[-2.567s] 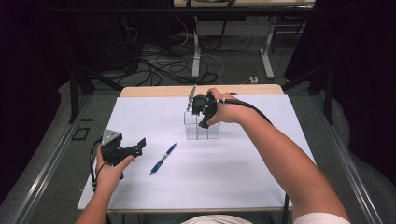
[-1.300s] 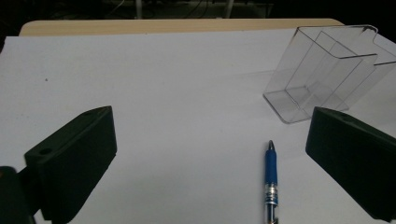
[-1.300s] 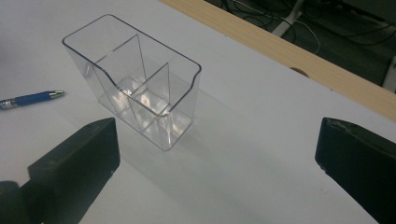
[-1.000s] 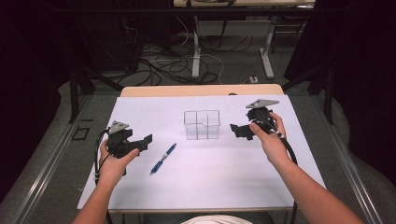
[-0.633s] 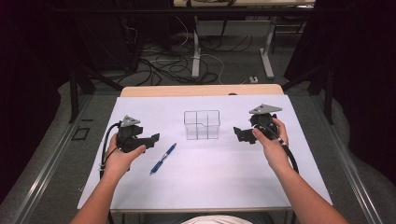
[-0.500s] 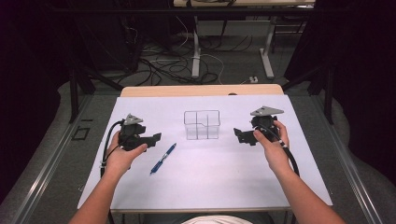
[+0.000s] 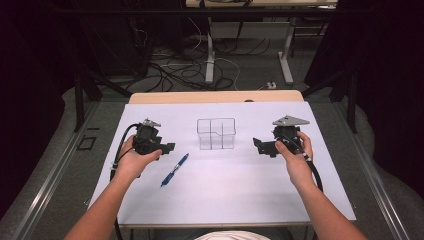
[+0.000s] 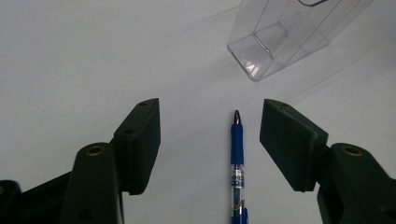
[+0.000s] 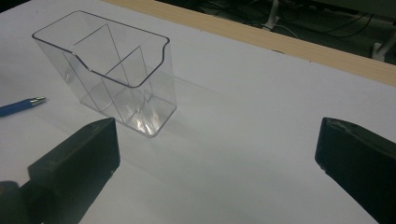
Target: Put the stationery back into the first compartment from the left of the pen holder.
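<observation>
Left gripper view: left gripper (image 8: 210, 140), jaws just closing, half-open, straddles untouched blue ballpoint pen (image 8: 237, 163); right gripper (image 9: 217, 154) gapes empty beside clear plastic divided holder (image 9: 107, 70).

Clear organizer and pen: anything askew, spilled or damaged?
Nothing stands out. The clear organizer stands upright and empty on the white table. The blue pen lies flat and intact beside it, apart from it.

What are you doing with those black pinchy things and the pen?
A person holds a gripper in each hand over a white table. The left gripper has just been closing its jaws around a blue pen lying on the table, but the pads don't touch it yet. The right gripper waits, open, beside an empty clear plastic organizer.
</observation>
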